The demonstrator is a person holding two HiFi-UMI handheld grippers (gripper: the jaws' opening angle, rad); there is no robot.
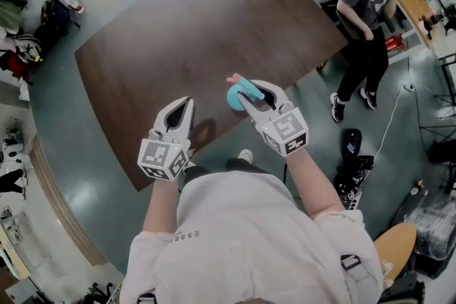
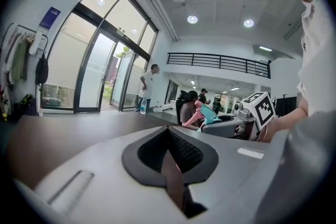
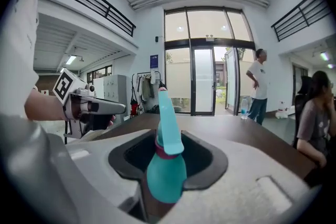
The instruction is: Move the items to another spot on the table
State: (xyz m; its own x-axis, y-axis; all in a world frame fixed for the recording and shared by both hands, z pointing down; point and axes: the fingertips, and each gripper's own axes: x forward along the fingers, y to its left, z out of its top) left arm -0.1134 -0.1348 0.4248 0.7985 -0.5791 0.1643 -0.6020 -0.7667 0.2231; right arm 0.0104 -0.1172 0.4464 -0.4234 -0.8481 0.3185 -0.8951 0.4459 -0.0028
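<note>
Your right gripper is clamped on the teal spray bottle. The bottle's body sits between the 2 jaws, its head rising past them, above the near edge of the table. Over that same edge, your left gripper has its jaws together with nothing between them.

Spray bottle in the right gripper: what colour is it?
Teal spray bottle with a pink collar; best seen in the right gripper view.
</note>
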